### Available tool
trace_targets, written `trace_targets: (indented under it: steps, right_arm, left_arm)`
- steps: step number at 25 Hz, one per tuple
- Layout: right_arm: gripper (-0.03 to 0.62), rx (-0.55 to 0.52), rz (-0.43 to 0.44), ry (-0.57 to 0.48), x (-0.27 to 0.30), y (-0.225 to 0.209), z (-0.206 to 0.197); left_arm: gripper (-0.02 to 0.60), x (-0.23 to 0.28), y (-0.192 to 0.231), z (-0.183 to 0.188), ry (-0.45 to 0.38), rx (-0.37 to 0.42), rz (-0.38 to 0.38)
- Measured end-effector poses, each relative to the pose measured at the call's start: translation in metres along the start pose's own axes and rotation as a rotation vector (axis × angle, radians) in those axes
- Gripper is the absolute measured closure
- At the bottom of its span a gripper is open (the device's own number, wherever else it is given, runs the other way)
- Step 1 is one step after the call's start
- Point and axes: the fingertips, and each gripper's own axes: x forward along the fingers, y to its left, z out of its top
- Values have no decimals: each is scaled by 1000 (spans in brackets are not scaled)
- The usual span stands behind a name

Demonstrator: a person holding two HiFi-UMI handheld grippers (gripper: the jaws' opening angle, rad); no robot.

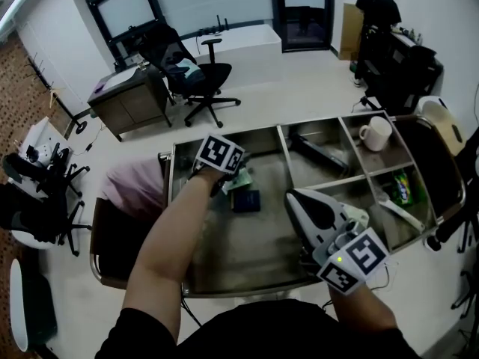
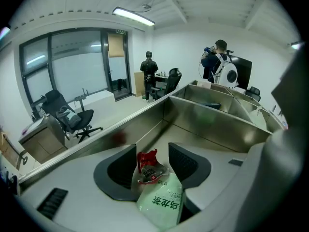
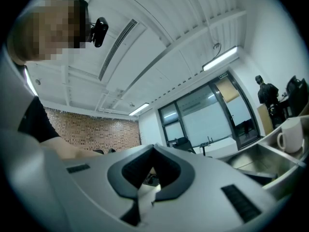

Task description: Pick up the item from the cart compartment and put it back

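Observation:
A steel cart (image 1: 247, 253) with several compartments stands in front of me. My left gripper (image 1: 228, 176) hangs over the big left compartment, shut on a pale green packet (image 2: 161, 202) with a red wrapper (image 2: 147, 164) against it. The same green packet (image 1: 241, 179) shows in the head view, just above a dark blue item (image 1: 247, 200) that lies on the cart floor. My right gripper (image 1: 296, 200) is over the cart's front right, tilted upward. In the right gripper view its jaws (image 3: 153, 151) meet at the tips, with a white sliver low between them that I cannot identify.
A white mug (image 1: 376, 133) sits in the far right compartment, a black object (image 1: 318, 149) in the middle one. A green packet (image 1: 404, 188) and a white utensil (image 1: 397, 212) lie at the right. An office chair (image 1: 202, 73), a desk (image 1: 127, 96) and a person (image 1: 378, 6) are beyond.

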Motion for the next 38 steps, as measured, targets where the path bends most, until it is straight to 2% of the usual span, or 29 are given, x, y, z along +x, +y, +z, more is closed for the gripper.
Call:
trace_targets:
  steps: [5,7,8,14,19,23,26,31,38]
  right_arm:
    - [574,0,-12,3,1,-2,-1]
    - [574,-1,-16,4,1,-3,-2]
    - [574,-1,-19,5,1,-4,-2]
    - [574,3,-26,6,2,-4,-3]
    - [574,3,-29,4,0,-4,-3]
    - [574,3,-33,2,0,-4,-2]
    - [574,2,-31,4,-1,-2,-3]
    - [574,5,-24,0,-1,3,-2]
    - [574,2,-5,-8,0,14,-2]
  left_arm:
    - [403,8,7,-3,5,3,18]
    - [481,10,9,-5,6,4,23]
    - [494,11,8,-7,11,5,22]
    - [492,18,10,-12,23,8,26]
    - [521,16,18,-21,60,54,101]
    - [535,7,16,-3,-19,59,99]
    - [537,0,15,-1,-18,55,91]
    - [537,-17,8,9,-70,29,67]
    - [537,-74,-12,33,-253,24,90]
